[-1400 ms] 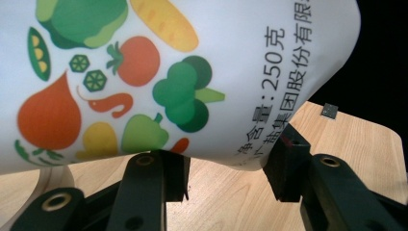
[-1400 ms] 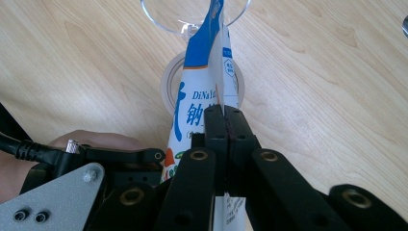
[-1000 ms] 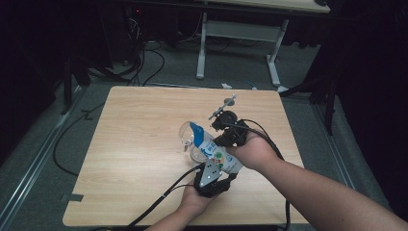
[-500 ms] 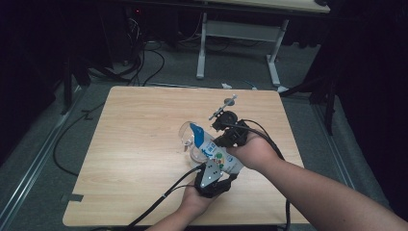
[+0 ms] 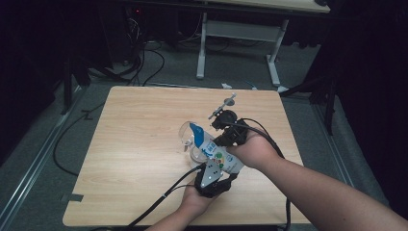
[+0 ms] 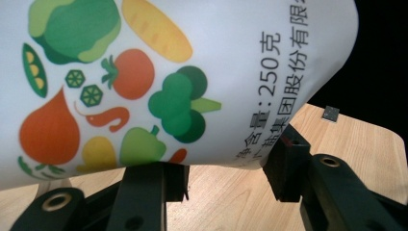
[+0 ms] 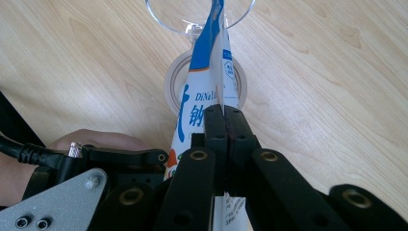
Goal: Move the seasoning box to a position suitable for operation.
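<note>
White plastic pouch printed with bright vegetables and blue lettering (image 5: pixel 217 155), tilting over clear stemmed glass (image 5: pixel 188 137); being pinched flat by right gripper (image 7: pixel 224 113), bulging between left gripper (image 6: pixel 226 175) pads, clamped too.

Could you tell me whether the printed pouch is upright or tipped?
Tipped: the pouch leans, its top corner over the clear glass.

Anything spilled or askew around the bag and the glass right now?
Nothing looks spilled. The bag is tipped, its top corner over the rim of the clear glass, held by both tongs: left tongs round its bottom, right tongs pinching its edge. The glass stands upright on the table.
</note>
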`<state>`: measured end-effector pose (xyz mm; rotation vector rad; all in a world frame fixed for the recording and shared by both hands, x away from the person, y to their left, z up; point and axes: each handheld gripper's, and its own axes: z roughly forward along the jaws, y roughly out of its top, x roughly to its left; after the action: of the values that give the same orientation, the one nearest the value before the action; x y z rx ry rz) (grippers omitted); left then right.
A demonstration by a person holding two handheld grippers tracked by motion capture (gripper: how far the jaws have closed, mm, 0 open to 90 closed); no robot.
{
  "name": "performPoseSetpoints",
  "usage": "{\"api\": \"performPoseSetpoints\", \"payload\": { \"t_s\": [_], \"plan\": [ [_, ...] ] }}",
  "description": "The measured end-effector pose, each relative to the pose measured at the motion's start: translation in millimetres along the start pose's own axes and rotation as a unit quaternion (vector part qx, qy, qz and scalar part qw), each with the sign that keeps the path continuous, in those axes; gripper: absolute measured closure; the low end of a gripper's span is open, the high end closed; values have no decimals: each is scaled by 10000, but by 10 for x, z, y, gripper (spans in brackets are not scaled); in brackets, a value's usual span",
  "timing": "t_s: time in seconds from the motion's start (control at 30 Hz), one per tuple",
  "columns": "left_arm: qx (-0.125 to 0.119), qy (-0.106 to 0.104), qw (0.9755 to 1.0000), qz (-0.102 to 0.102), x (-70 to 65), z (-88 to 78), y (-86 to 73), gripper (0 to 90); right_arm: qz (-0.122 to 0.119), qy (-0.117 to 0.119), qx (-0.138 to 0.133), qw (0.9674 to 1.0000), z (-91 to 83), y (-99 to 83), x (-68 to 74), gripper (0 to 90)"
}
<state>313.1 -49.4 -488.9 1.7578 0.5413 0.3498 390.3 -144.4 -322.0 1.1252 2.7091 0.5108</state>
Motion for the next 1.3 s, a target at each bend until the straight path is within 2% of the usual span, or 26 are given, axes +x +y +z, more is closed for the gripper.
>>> {"api": "performPoseSetpoints", "payload": {
  "t_s": [0.23,0.27,0.3,0.5,0.57,0.93,1.3],
  "plan": [
    [-3,8,10000,22,4,0,-2,575,-46,81,111,9999,0,30,-27,900],
    [-4,10,10000,16,7,0,0,575,45,90,151,9998,-4,33,-15,900],
    [-6,8,10000,14,8,-1,1,575,-30,97,124,9999,1,40,-26,900],
    [-30,2,10000,-7,8,2,4,575,-25,98,196,9998,0,62,-24,900],
    [-31,1,10000,-11,8,2,5,575,-92,96,187,9997,3,66,-33,900],
    [-36,5,10000,-12,3,6,4,575,-18,102,260,9996,12,78,-25,900],
    [-49,9,10000,-31,1,8,7,576,-98,92,256,9996,18,87,-32,899]
  ]
}}
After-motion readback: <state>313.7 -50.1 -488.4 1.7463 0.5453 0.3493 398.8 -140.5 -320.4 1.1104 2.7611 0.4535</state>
